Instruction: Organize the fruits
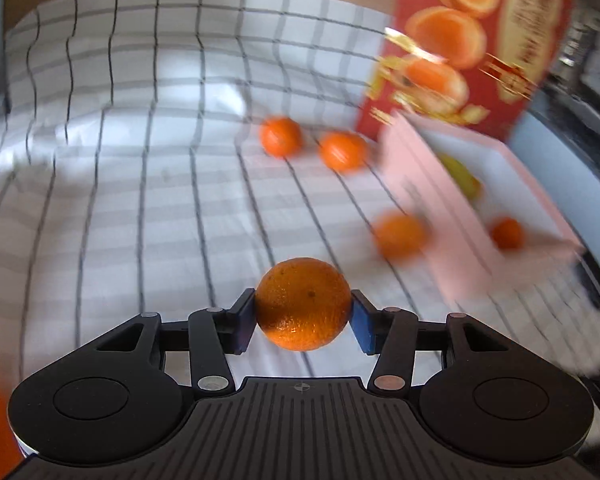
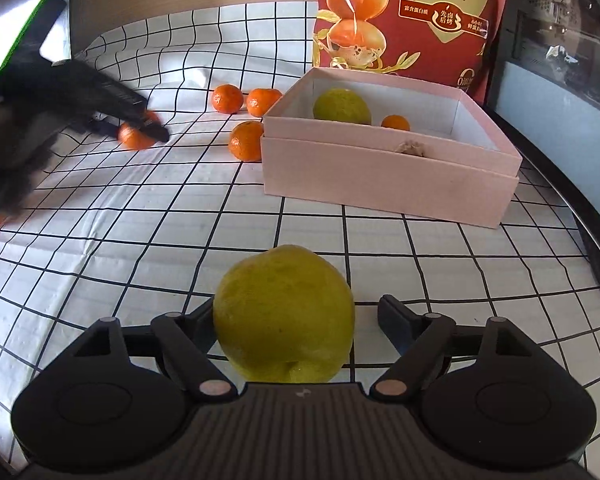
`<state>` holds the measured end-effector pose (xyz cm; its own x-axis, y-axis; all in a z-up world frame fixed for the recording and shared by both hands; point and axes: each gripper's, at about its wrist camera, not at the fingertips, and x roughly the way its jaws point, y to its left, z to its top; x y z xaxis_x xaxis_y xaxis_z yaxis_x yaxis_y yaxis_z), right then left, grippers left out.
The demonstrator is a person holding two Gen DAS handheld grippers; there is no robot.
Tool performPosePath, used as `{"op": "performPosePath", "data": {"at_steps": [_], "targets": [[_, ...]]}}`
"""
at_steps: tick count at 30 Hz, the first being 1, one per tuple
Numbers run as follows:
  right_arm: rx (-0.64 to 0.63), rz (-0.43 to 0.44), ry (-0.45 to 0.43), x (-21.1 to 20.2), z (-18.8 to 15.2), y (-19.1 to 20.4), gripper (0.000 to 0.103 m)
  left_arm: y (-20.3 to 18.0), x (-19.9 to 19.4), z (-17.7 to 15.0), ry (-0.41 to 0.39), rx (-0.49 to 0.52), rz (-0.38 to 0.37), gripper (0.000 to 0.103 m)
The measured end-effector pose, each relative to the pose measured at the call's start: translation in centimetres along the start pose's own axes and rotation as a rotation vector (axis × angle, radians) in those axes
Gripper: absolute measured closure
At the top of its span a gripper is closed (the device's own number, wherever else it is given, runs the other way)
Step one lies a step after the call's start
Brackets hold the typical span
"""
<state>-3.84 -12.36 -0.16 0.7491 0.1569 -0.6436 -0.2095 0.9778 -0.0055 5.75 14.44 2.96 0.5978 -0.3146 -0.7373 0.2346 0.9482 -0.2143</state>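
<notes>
Right wrist: green fruit (image 2: pixel 284 316) upright.

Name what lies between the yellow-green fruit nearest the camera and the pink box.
Only bare checked cloth lies between yellow-green fruit and pink box, per the right wrist view.

The cloth (image 2: pixel 148 248), lower left of the right wrist view, looks like creased fabric, white with a black grid, matt. The box (image 2: pixel 384 176), right of centre, is smooth matt pink card. The bag (image 2: pixel 416 16) at the top is glossy red printed plastic. The orange (image 1: pixel 303 304), low centre in the left wrist view, has pitted, slightly shiny peel. The left gripper (image 1: pixel 303 316) is matt black plastic with blue pads (image 1: pixel 362 326) and small metal pins. The green fruit (image 2: pixel 284 312) has dull, finely dimpled skin.
</notes>
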Motion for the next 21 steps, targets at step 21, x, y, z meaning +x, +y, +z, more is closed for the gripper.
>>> {"op": "performPosePath", "data": {"at_steps": [21], "targets": [[-0.008,0.017,0.121,1.7,2.1,-0.2,0.005,-6.3,-3.2,-6.9,0.112,0.077,0.019,0.049]]}}
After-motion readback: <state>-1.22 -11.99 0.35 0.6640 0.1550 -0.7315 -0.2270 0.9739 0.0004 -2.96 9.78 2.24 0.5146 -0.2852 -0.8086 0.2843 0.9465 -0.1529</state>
